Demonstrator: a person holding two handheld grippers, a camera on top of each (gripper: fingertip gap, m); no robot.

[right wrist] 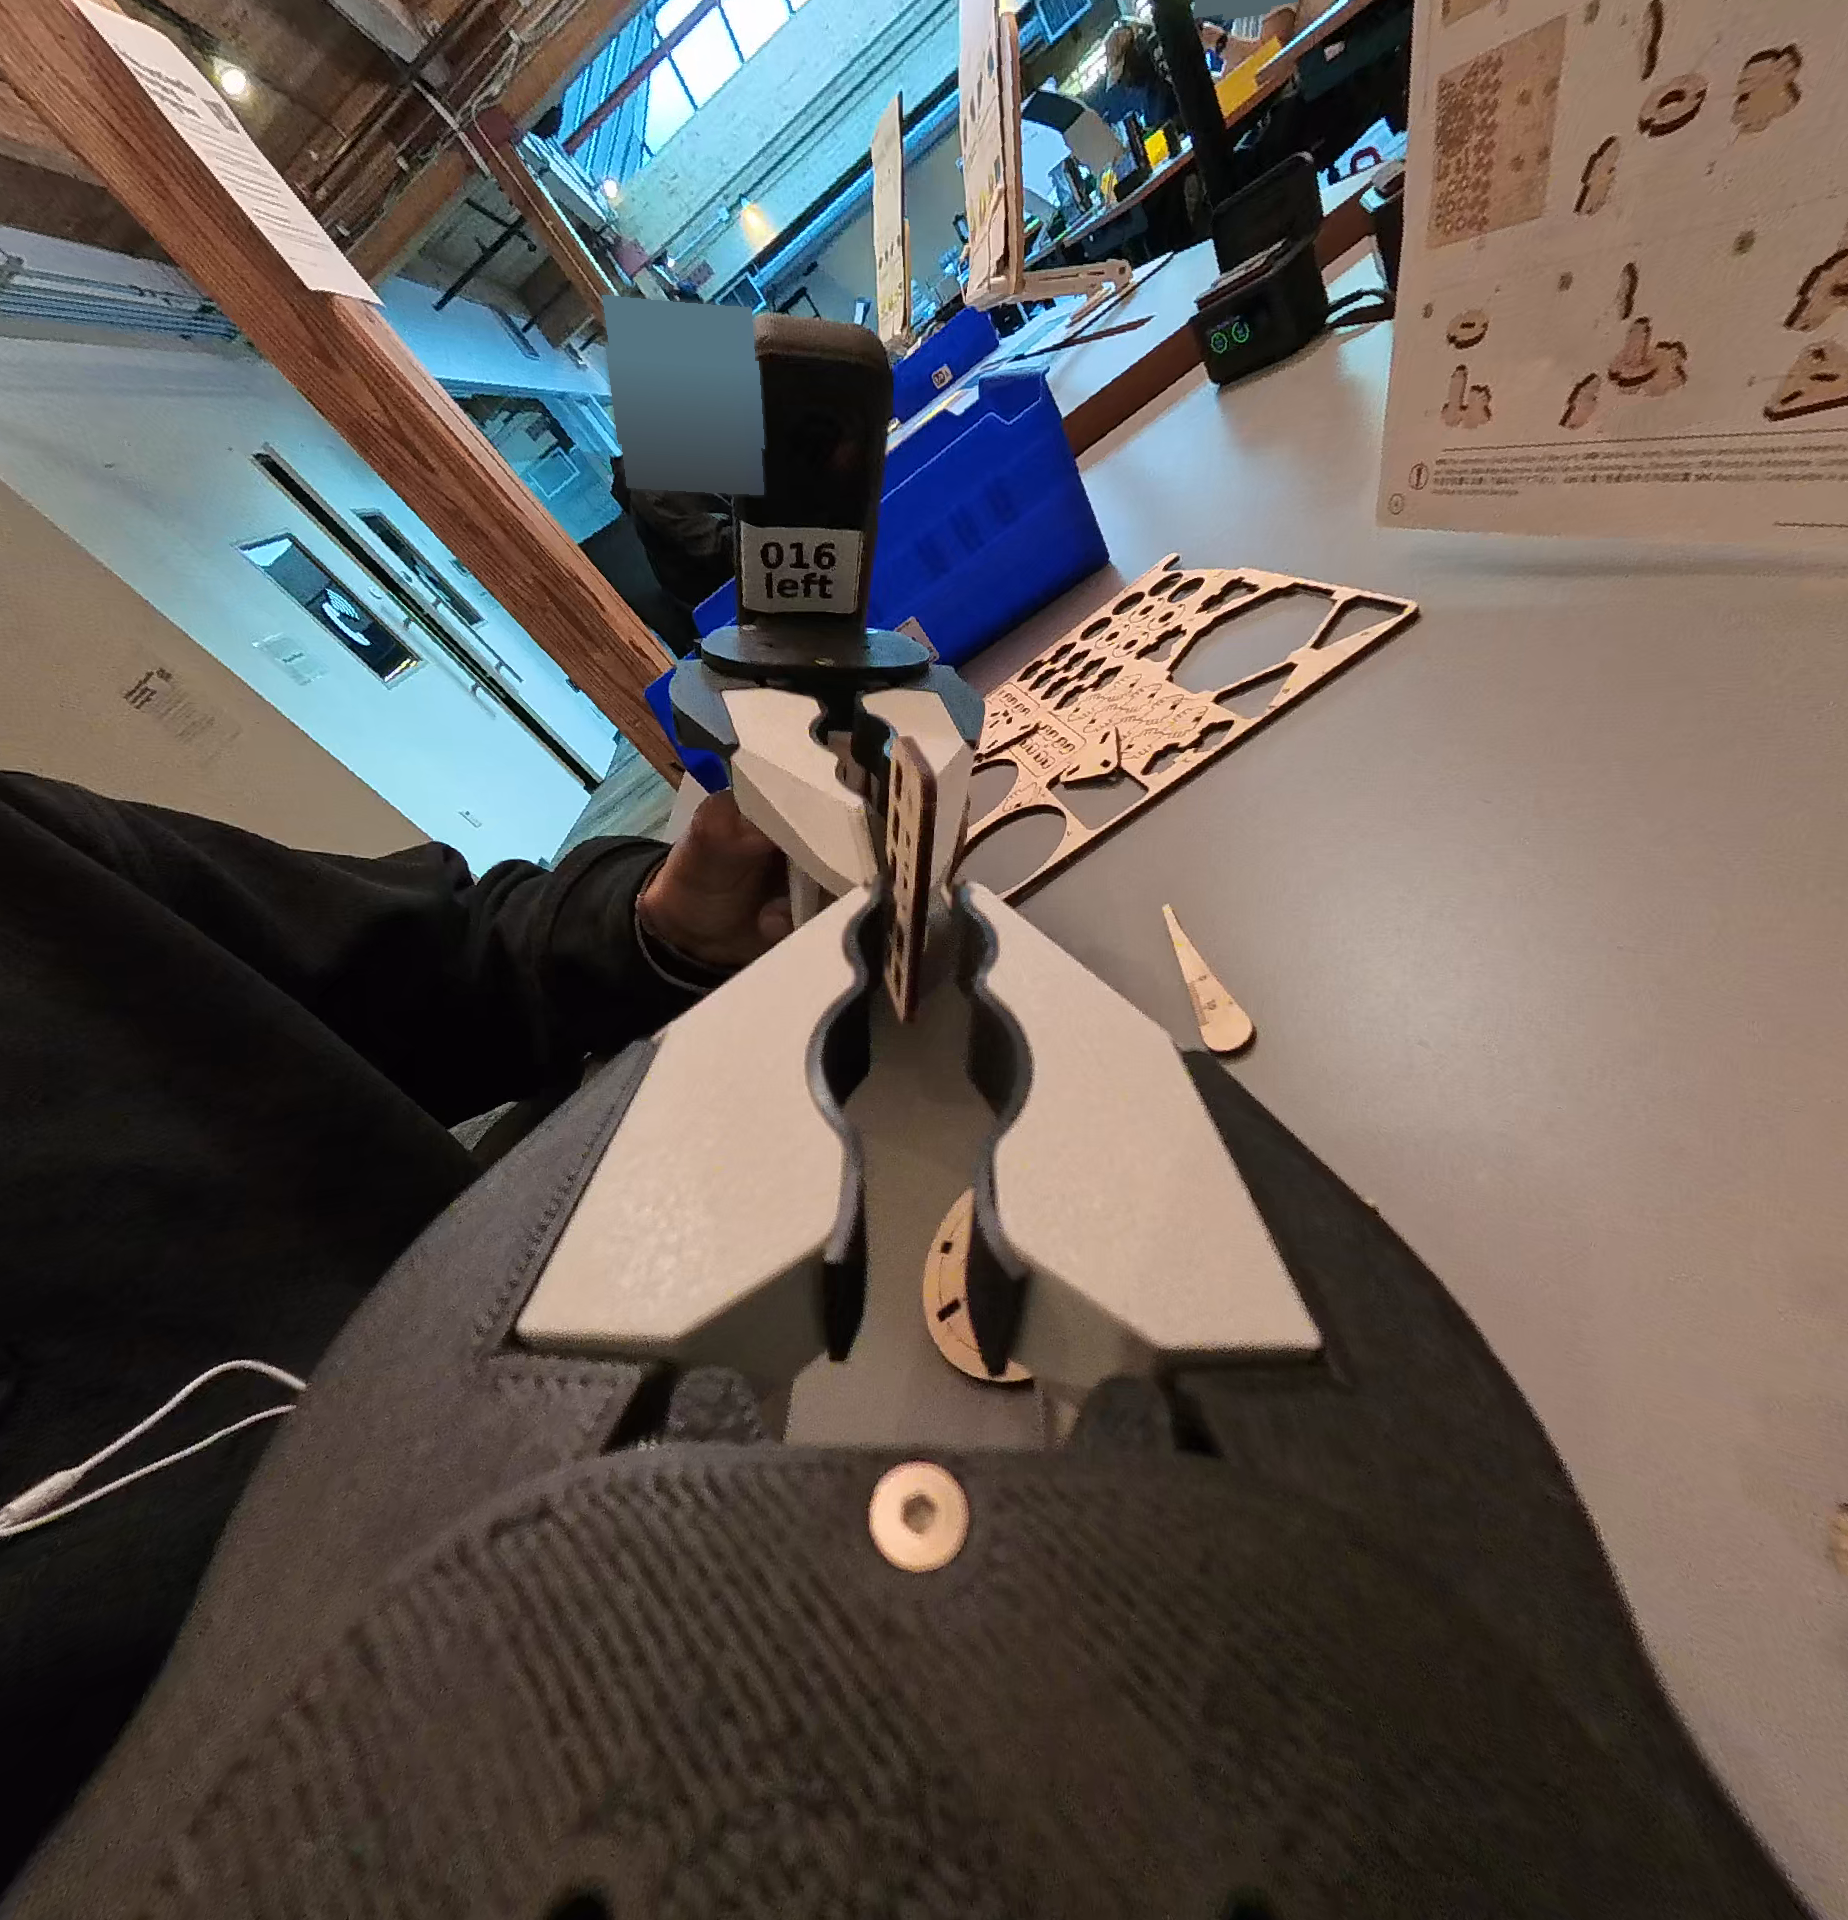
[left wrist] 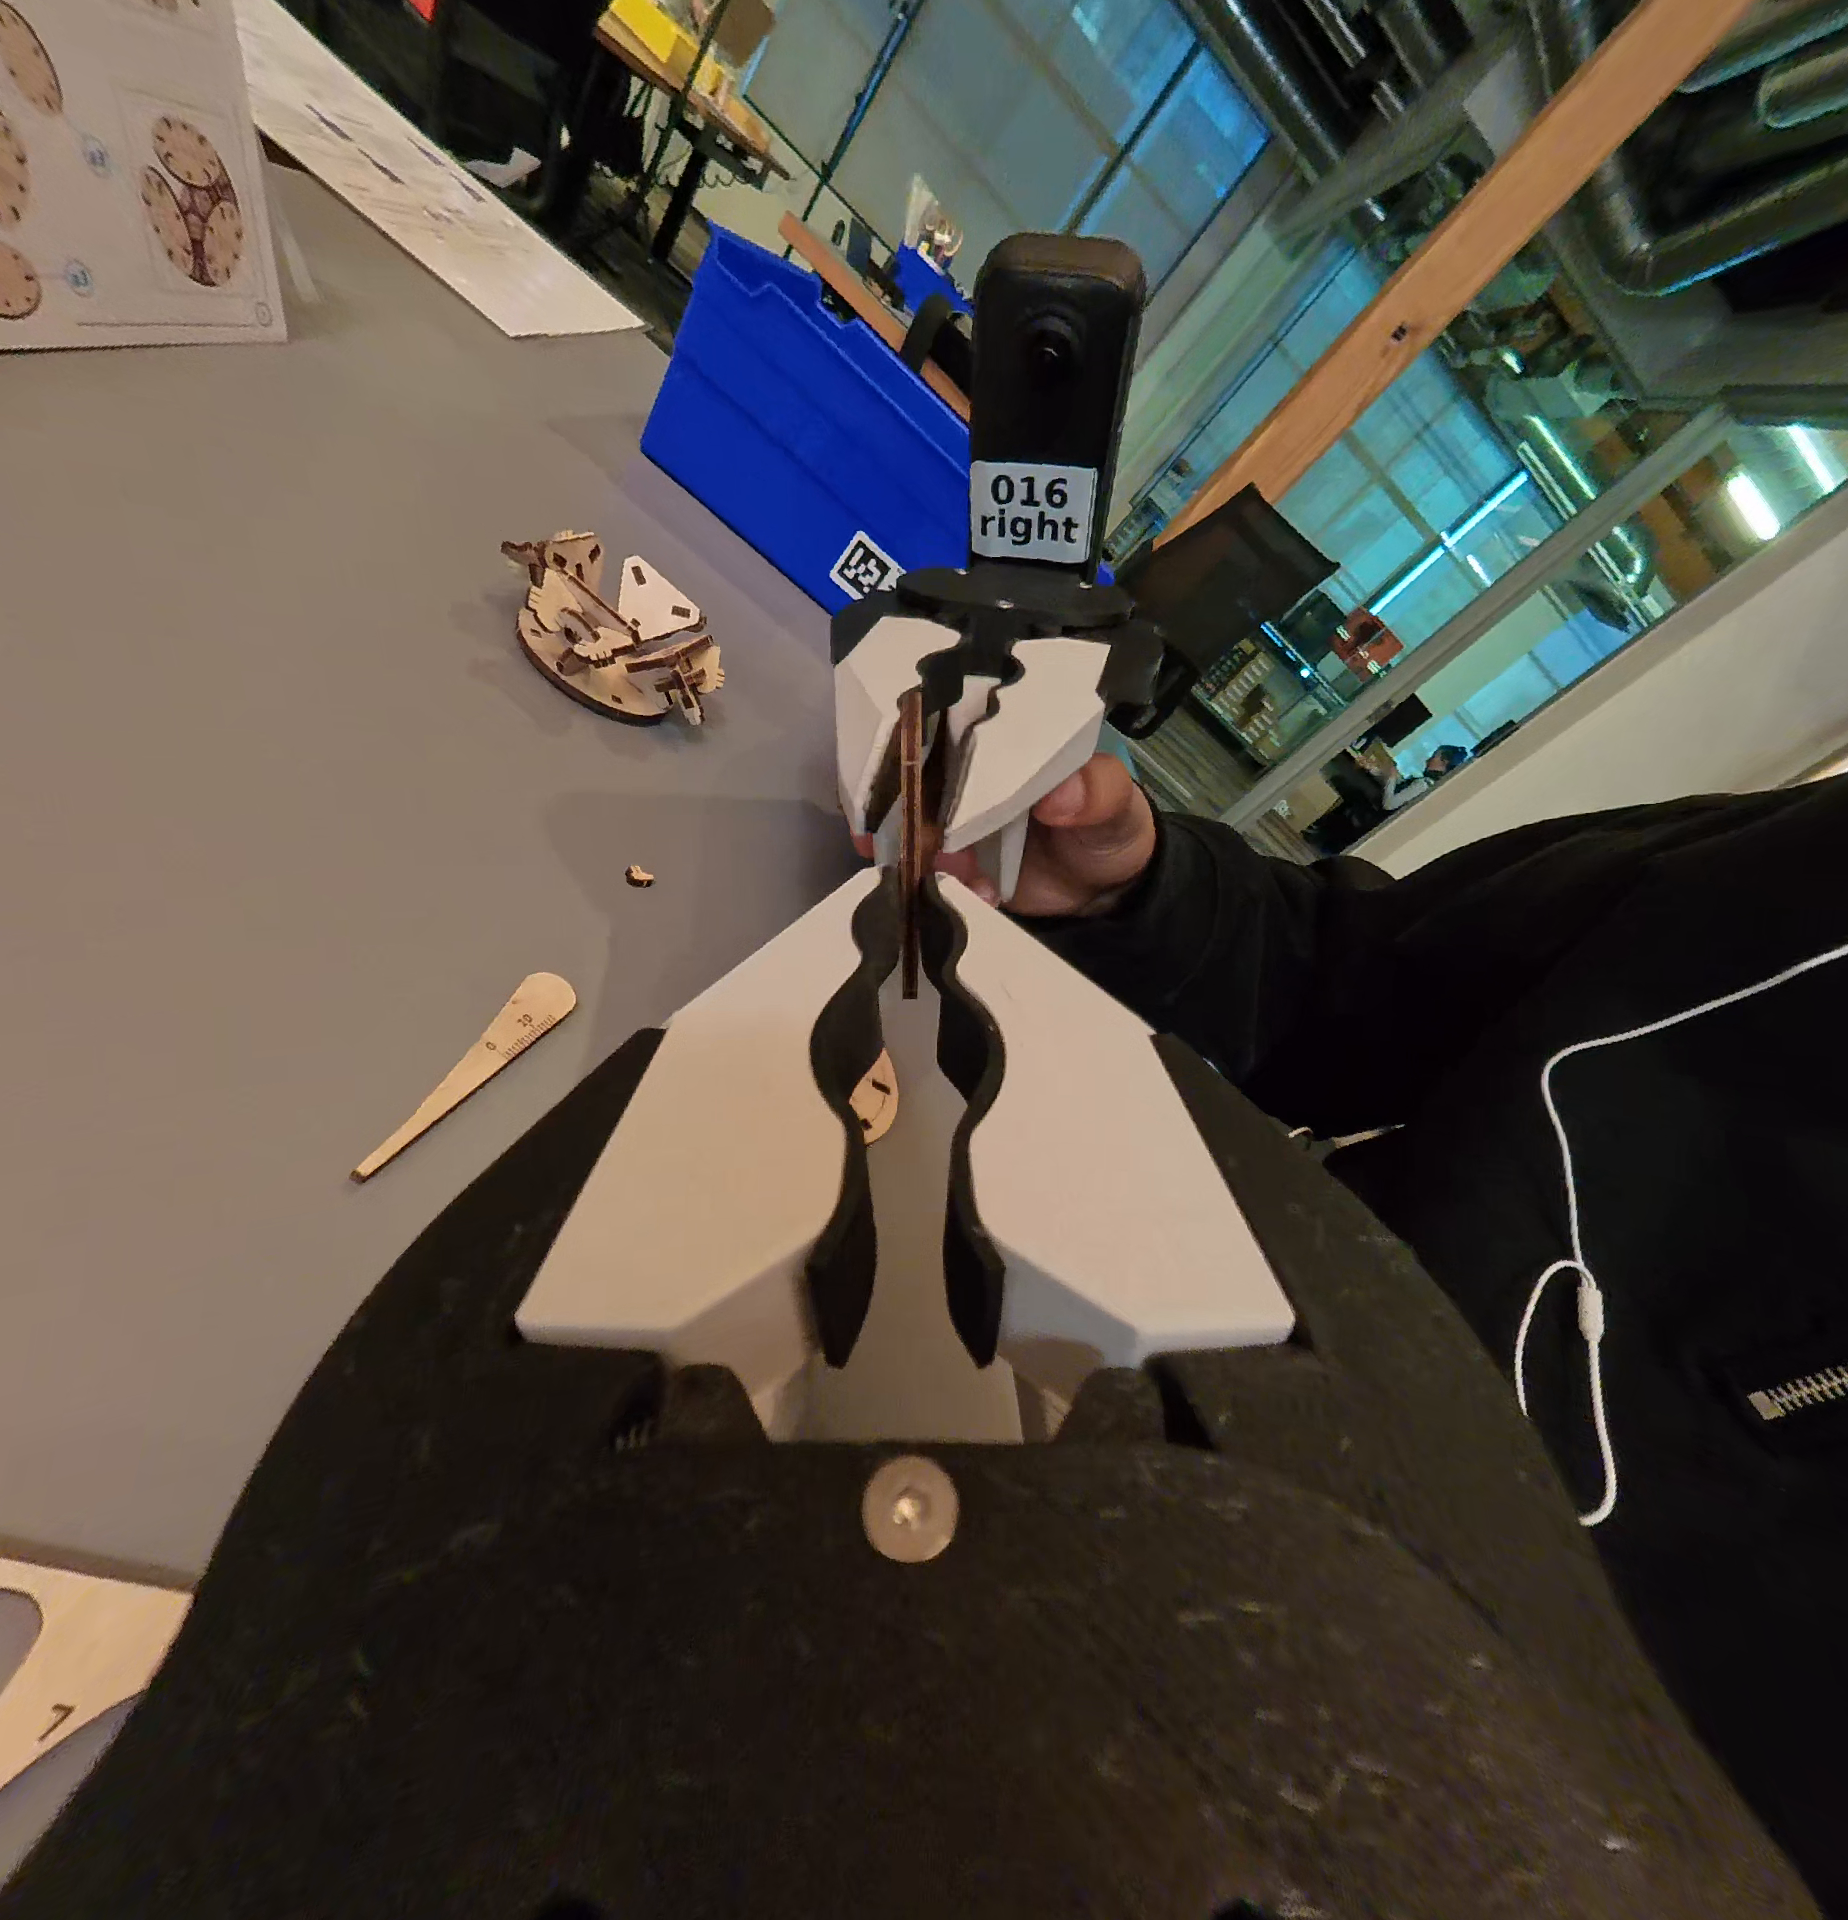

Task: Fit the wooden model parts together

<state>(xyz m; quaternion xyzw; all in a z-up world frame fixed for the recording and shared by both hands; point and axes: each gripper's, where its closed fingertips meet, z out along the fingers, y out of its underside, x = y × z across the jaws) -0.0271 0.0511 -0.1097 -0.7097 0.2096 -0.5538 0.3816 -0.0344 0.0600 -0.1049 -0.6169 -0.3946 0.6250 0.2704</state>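
The grey table (left wrist: 224, 644) carries open surface to the left of both tools; its far edge runs beside a blue bin (left wrist: 795, 416), and beyond that the room drops away to a lower floor. A person's dark sleeve (left wrist: 1367, 987) closes off the near right side in the left wrist view.

The two tools meet tip to tip above the table. A thin wooden plate (left wrist: 909, 831), perforated with small slots, stands edge-on between them. The left gripper (left wrist: 907, 904) is narrowed onto the plate's lower part, both black wavy pads pressing on its faces. The right gripper (right wrist: 912, 914) has the same plate (right wrist: 904, 894) between its fingertips, but a gap shows at the right-hand pad and the plate leans toward the left one; it does not clamp the plate. A hand (left wrist: 1091, 831) grips the right tool's handle.

On the table lie a tapered wooden gauge (left wrist: 473, 1070), a small wooden offcut (left wrist: 639, 876), and a partly built wooden assembly (left wrist: 613, 634) on a round base, all well apart from the tools. A laser-cut sheet (right wrist: 1190, 675) with punched-out openings lies flat behind the left tool. A round wooden disc (right wrist: 961, 1288) shows below the right tool's fingers. Printed instruction sheets (right wrist: 1626, 260) stand upright at the table's far side.
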